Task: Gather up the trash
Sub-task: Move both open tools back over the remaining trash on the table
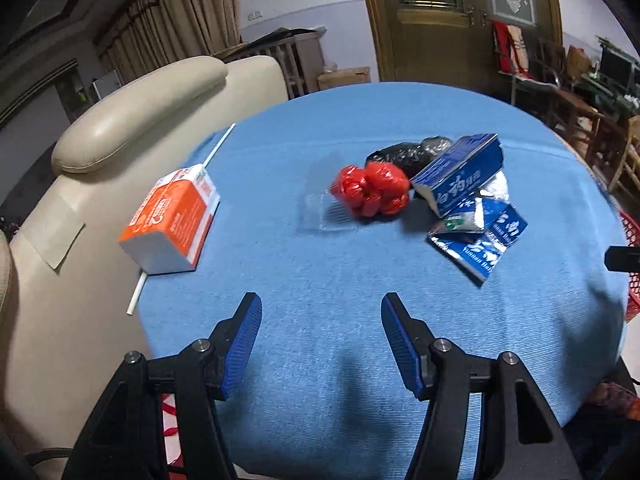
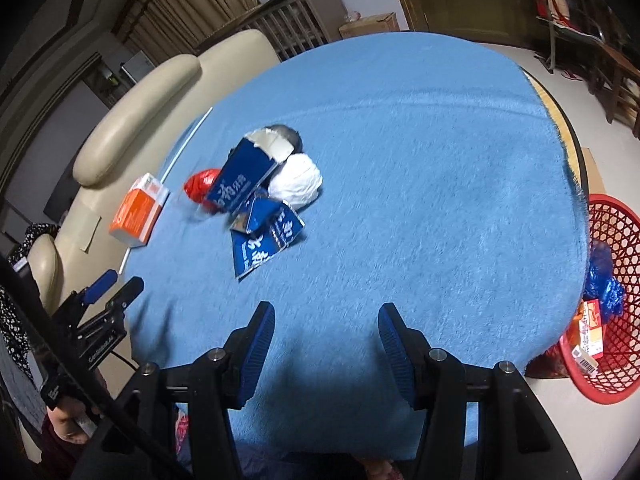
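A round table under a blue cloth (image 1: 320, 264) (image 2: 420, 184) carries a heap of trash: a crumpled red bag (image 1: 372, 194) (image 2: 200, 186), a black bag (image 1: 404, 154), a blue toothpaste box (image 1: 460, 174) (image 2: 240, 180), torn blue packaging (image 1: 480, 236) (image 2: 264, 240), a white wad (image 2: 296, 178) and a clear plastic tray (image 1: 320, 210). An orange and white carton (image 1: 172, 224) (image 2: 138, 214) lies at the left edge beside a white straw (image 1: 136, 292). My left gripper (image 1: 320, 312) (image 2: 116, 284) is open over the near cloth, holding nothing. My right gripper (image 2: 326, 320) is open too, nothing between its fingers.
A red mesh basket (image 2: 612, 296) with wrappers inside stands on the floor right of the table. A cream leather sofa (image 1: 120, 128) (image 2: 132, 116) borders the table's left side. Wooden chairs (image 1: 576, 96) and a cluttered shelf stand at the far right. A hand (image 2: 64, 424) holds the left tool.
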`<state>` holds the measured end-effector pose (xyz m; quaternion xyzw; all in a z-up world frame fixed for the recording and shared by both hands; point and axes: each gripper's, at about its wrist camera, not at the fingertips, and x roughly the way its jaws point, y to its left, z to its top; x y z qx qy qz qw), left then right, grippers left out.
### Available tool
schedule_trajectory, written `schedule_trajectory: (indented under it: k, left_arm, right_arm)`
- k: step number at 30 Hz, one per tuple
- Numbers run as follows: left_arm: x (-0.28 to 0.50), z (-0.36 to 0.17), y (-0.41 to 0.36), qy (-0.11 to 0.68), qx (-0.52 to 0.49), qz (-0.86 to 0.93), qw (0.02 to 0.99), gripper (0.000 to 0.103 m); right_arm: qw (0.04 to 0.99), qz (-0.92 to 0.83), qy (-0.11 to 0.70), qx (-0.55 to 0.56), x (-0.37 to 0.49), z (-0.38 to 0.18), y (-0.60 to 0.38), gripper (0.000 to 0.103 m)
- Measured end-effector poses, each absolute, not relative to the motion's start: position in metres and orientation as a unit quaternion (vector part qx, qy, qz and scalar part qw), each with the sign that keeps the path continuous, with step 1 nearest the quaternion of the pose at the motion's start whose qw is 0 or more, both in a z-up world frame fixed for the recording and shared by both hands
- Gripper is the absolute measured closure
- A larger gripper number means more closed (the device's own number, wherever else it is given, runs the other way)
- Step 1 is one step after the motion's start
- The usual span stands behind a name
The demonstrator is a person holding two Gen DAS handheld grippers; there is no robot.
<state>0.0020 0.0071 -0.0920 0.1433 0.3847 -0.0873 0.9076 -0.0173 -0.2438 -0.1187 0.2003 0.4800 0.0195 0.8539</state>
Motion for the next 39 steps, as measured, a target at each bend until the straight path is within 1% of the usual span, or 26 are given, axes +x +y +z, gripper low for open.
schedule_trajectory:
  k: [13, 32, 39]
  left_arm:
    - [0.001, -0.099, 0.027, 0.412, 0.14, -0.054, 0.899, 0.04]
    - [0.004, -0.103, 0.051, 0.419, 0.121, -0.045, 0.899, 0.04]
    - [0.005, -0.106, 0.062, 0.423, 0.116, -0.045, 0.898, 0.04]
  right_arm:
    - [0.849, 0.036, 0.499, 0.169, -0.016, -0.126, -0.207, 0.045]
    - [0.852, 0.055, 0.505, 0.129, 0.014, -0.123, -0.165, 0.045]
    - [0.85, 0.048, 0.501, 0.152, 0.035, -0.127, -0.166, 0.045]
